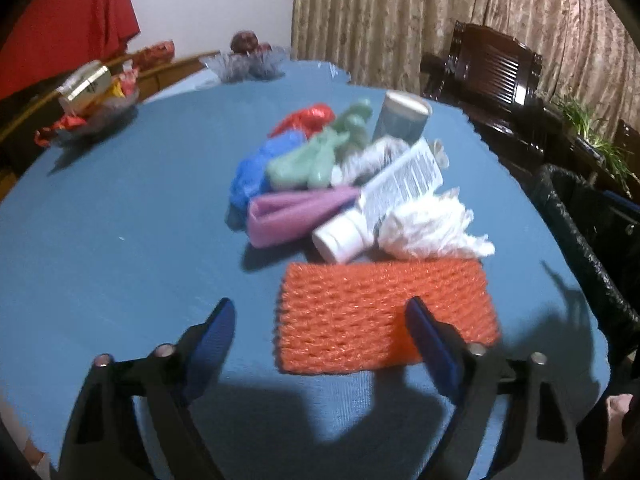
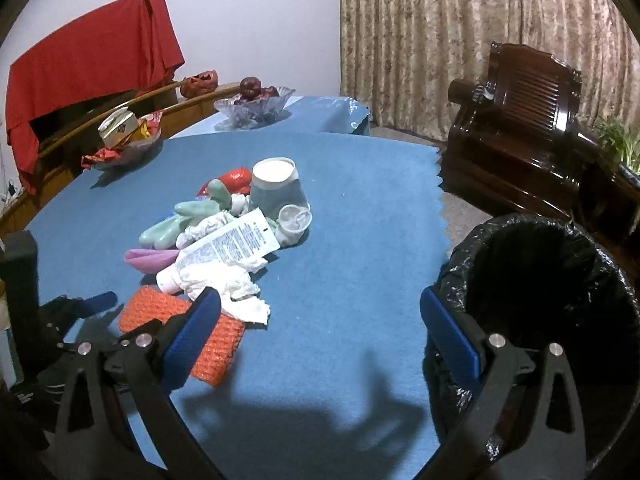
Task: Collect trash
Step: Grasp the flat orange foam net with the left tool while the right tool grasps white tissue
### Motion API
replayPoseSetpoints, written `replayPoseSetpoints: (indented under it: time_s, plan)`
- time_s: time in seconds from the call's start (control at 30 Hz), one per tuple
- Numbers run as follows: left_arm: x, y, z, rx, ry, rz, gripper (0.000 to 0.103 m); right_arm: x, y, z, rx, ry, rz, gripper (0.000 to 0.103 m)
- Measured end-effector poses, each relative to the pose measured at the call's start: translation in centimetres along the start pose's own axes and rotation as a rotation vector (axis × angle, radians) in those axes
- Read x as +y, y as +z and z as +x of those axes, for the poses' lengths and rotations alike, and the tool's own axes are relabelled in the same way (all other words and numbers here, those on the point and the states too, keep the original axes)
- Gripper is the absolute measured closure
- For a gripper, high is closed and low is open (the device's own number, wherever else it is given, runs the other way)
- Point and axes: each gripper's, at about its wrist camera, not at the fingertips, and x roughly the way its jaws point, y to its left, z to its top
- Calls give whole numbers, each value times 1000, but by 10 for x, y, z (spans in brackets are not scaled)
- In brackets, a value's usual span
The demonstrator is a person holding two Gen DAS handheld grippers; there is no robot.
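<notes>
Directly ahead of the left gripper (image 1: 320, 320), whose jaws stand wide apart, an orange foam net (image 1: 384, 316) lies flat on the desk (image 1: 120, 220), nearest of the trash pile. It looks light, soft and compressible; pinch one edge. The right gripper (image 2: 320, 312), likewise spread and empty, hovers with the black-lined bin (image 2: 560, 280) to its right.

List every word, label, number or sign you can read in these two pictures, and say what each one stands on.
No text here can be read with confidence.
White tube: a block of small black print, too small and blurred to read.
Gold box in the far bowl: dark marks, too blurred to read.
Snack wrappers: nothing legible.
</notes>
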Motion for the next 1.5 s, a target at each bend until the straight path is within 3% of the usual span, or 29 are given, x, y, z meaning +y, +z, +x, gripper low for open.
replayPoseSetpoints:
  time_s: [0.17,0.23,0.33,0.77,1.03,1.27,1.43,1.47,1.5]
  plan:
    - [-2,-3,5,18,-59,-2,50,0,-1,5,10,1,-3,6]
    - [-5,-3,3,17,-91,1,73,0,-2,6,12,2,-4,6]
    - [-14,-3,-1,11,-112,22,82,1,-2,6,12,0,-7,6]
    - [0,9,-49,-78,-107,-4,85,12,-1,13,9,31,-13,6]
    - [38,13,-64,-142,5,-52,85,38,2,35,16,75,-22,9]
    - [61,13,-59,-145,51,-65,85,59,2,62,51,85,-28,9]
    - [71,10,-60,-152,62,-74,85,71,0,82,96,87,-41,21]
    - [72,11,-60,-154,63,-76,85,72,-1,85,105,89,-43,25]
    - [73,11,-61,-155,63,-77,85,73,-1,89,121,102,-43,36]
